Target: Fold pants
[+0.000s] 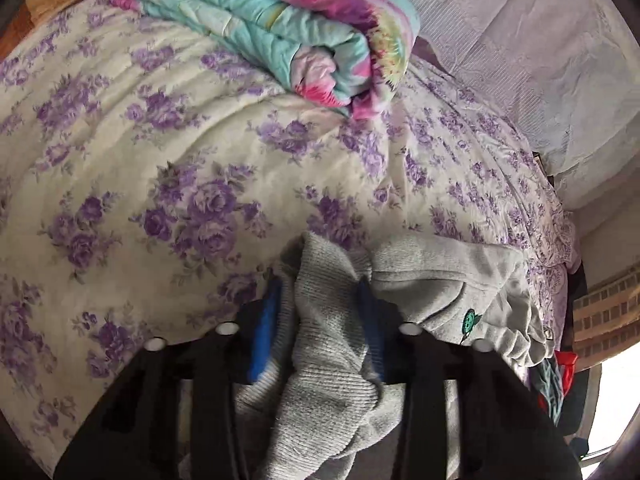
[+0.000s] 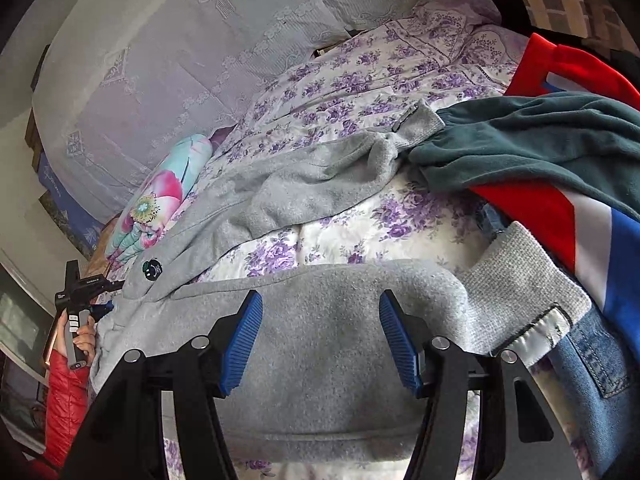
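We see the grey fleece pants (image 2: 320, 184) spread across the bed with the cream, purple-flowered bedspread (image 1: 140, 152). In the left wrist view, the left gripper (image 1: 320, 308) sits at the bottom centre of the frame, its blue pads clamped on a bunched ribbed grey cuff or hem of the pants, which rises between the pads and hangs down below them. To the right of that bunch, more of the grey fabric lies on the bedspread, with a small round green badge (image 1: 468, 322) on it. A rolled quilt in turquoise and pink flower print (image 1: 288, 28) rests at the top centre of that frame, against a pale lilac lace-patterned pillow (image 1: 540, 60) on the upper right.

In the right wrist view, the right gripper (image 2: 320, 340) holds its blue pads apart over a broad flat part of the grey pants at the bottom centre; we cannot tell whether the pads touch the cloth. On the right side of that frame a dark green fleece garment (image 2: 540, 140) lies over a red, white and blue garment (image 2: 592, 216), with blue denim (image 2: 592, 360) below them. At the lower left, a hand (image 2: 82, 340) with a red quilted sleeve (image 2: 66, 400) holds the other gripper's handle.
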`<state>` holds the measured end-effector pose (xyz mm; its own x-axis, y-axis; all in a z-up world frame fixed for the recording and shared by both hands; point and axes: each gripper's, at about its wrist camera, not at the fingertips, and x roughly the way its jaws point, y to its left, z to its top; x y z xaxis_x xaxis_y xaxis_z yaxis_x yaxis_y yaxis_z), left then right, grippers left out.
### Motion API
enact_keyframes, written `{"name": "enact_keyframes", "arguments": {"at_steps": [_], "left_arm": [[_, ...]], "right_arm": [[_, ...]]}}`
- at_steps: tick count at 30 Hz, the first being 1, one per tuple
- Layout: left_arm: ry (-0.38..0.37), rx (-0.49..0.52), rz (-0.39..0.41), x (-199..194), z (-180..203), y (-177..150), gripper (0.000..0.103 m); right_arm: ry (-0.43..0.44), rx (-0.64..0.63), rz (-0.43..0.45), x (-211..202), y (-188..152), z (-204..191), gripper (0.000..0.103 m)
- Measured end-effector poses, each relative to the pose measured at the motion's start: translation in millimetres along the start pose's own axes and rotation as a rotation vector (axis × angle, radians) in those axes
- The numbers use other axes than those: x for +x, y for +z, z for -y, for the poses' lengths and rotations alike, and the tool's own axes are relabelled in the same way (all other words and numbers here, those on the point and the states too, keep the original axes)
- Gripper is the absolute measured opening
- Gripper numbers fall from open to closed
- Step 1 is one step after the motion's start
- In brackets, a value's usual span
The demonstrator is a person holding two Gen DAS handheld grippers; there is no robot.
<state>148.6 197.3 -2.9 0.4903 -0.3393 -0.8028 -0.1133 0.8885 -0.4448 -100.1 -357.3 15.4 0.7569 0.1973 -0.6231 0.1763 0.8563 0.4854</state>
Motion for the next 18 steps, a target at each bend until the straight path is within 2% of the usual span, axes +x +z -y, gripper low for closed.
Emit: {"name": "enact_keyframes", "arguments": {"at_steps": [1, 3, 4, 6, 7, 8, 11, 12, 14, 15, 16, 17, 18], "left_arm": [[0.010, -0.001, 0.034, -6.4, 0.8, 1.7, 0.010], [-0.035, -0.061, 0.119, -24.1, -8.5, 10.0, 0.007], [-0.039, -0.092, 0.168, -34.0, -15.4, 16.1, 0.000], [0.121, -0.109, 0.329, -55.2, -25.1, 28.5, 0.000], [0.171, -0.117, 0.366, -60.2, -33.4, 32.9, 0.000], [0.168, -0.135, 0.351, -57.6, -42.8, 35.8, 0.000], [0.030, -0.193, 0.270, -41.9, -66.3, 19.9, 0.000], [-0.004, -0.178, 0.256, -40.1, -65.4, 10.3, 0.000], [-0.020, -0.070, 0.231, -42.1, -47.5, -2.7, 0.001], [-0.002, -0.014, 0.228, -43.5, -35.5, -8.1, 0.006], [0.017, 0.040, 0.223, -45.4, -23.2, -10.0, 0.028], [0.036, 0.078, 0.219, -47.1, -13.1, -9.9, 0.063], [0.051, 0.093, 0.218, -47.2, -6.7, -8.1, 0.074]], "right_arm": [[0.003, 0.001, 0.002, 0.9, 2.3, -2.0, 0.061], [-0.006, -0.010, 0.009, 2.6, 8.5, -6.8, 0.061], [-0.016, -0.017, 0.012, 4.4, 13.6, -8.5, 0.061], [-0.032, -0.018, 0.015, 10.9, 27.6, -9.2, 0.061], [-0.037, -0.015, 0.014, 17.4, 36.3, -8.6, 0.061], [-0.051, -0.010, 0.009, 26.2, 45.2, -6.8, 0.061], [-0.112, 0.044, -0.041, 63.6, 65.6, 6.3, 0.061], [-0.117, 0.076, -0.061, 75.6, 69.4, 12.8, 0.061], [-0.102, 0.157, -0.112, 98.1, 75.7, 27.2, 0.061], [-0.087, 0.194, -0.131, 107.4, 77.5, 33.0, 0.061], [-0.080, 0.223, -0.143, 115.7, 79.4, 38.0, 0.061], [-0.079, 0.241, -0.145, 122.8, 80.5, 41.5, 0.061], [-0.079, 0.249, -0.139, 128.6, 82.1, 43.3, 0.061]]}}
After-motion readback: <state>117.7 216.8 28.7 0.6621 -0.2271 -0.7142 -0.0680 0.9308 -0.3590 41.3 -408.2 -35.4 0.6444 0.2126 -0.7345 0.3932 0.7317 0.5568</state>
